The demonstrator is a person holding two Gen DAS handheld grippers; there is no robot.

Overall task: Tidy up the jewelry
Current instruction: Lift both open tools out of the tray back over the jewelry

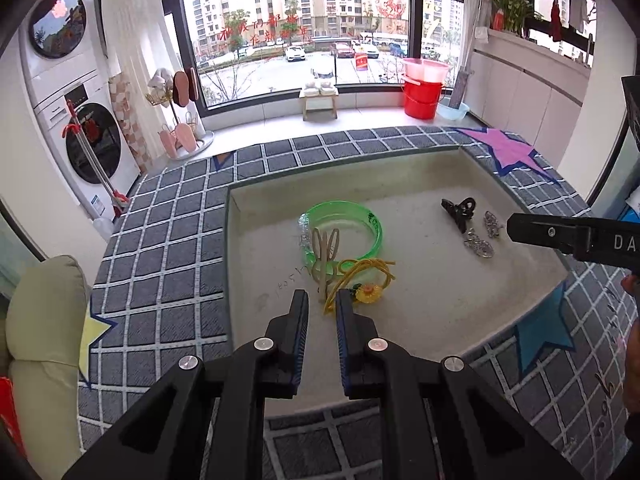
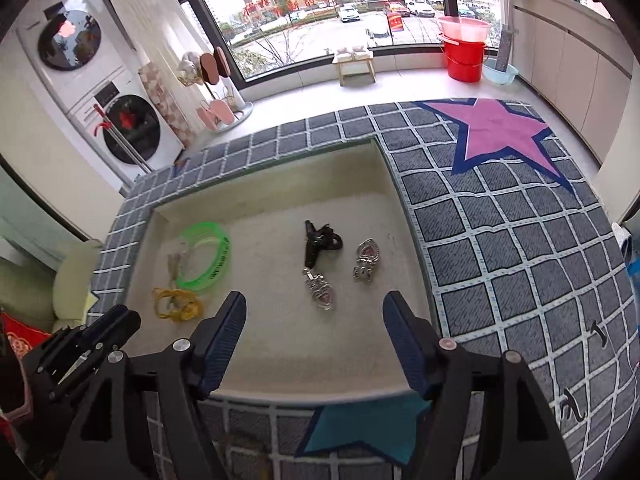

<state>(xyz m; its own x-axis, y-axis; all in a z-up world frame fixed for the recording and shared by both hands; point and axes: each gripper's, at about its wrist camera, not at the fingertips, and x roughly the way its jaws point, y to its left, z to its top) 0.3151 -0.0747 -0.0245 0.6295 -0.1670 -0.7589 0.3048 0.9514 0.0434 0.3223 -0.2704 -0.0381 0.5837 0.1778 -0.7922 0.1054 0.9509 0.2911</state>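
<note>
Here, jewelry lies grouped in a shallow tray point(image 2: 384, 184): green bangle point(image 2: 208, 256) at nine o'clock, silver clips point(image 2: 322, 290) at center. The right gripper point(image 2: 314, 316) hovers spread wide; the left gripper point(image 1: 322, 304), narrowly parted, holds nothing, seemingly aiming at the yellow cord point(image 1: 360, 274).

Black left tongs point(image 1: 322, 298), blue ribbed pads point(image 2: 404, 332) — silver screws, white lettering

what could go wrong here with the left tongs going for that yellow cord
The yellow cord lies tangled with the beige hair ties and overlaps the green bangle, so the left tongs may drag them all along. The right tongs hang wide open over the silver clips; a low sweep might scatter them.
</note>
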